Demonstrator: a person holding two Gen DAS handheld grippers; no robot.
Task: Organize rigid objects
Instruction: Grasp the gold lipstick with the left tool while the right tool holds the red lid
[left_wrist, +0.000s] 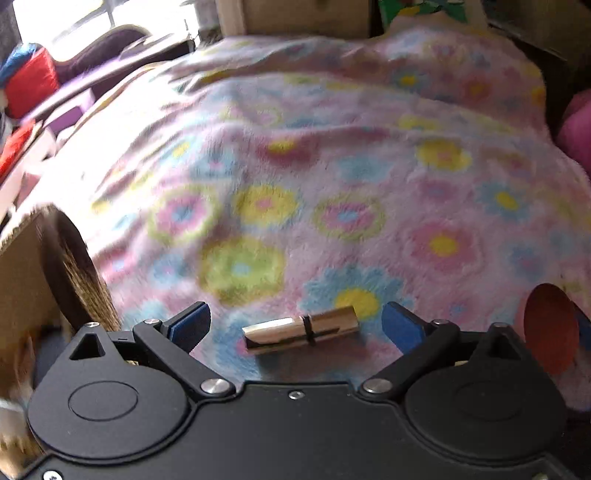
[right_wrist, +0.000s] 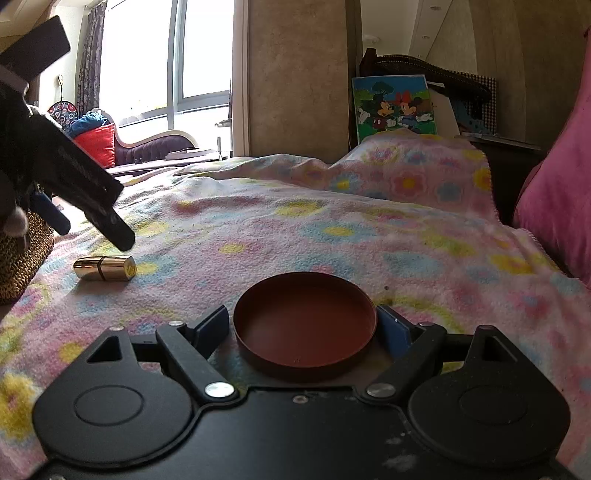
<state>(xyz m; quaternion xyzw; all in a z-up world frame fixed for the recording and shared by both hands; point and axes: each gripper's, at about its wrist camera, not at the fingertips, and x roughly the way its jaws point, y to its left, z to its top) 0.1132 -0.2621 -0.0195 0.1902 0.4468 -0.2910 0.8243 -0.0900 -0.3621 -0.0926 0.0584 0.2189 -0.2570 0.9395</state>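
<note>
A gold lipstick tube (left_wrist: 301, 330) lies on its side on the flowered blanket (left_wrist: 332, 166), between the wide-open jaws of my left gripper (left_wrist: 295, 325); neither pad touches it. It also shows in the right wrist view (right_wrist: 105, 267), just below the left gripper (right_wrist: 92, 218). A round dark red lid (right_wrist: 304, 326) lies open side up on the blanket between the jaws of my right gripper (right_wrist: 303, 328). The right pad (right_wrist: 393, 330) sits at its rim; the left pad (right_wrist: 212, 326) stands slightly off it. The lid's edge shows in the left wrist view (left_wrist: 550, 328).
A woven leopard-print basket (right_wrist: 22, 254) stands at the blanket's left edge, seen in the left wrist view (left_wrist: 79, 277) beside a cardboard box (left_wrist: 22, 273). A pink cushion (right_wrist: 557, 192) lies at the right. A Mickey Mouse picture (right_wrist: 393, 105) leans at the back.
</note>
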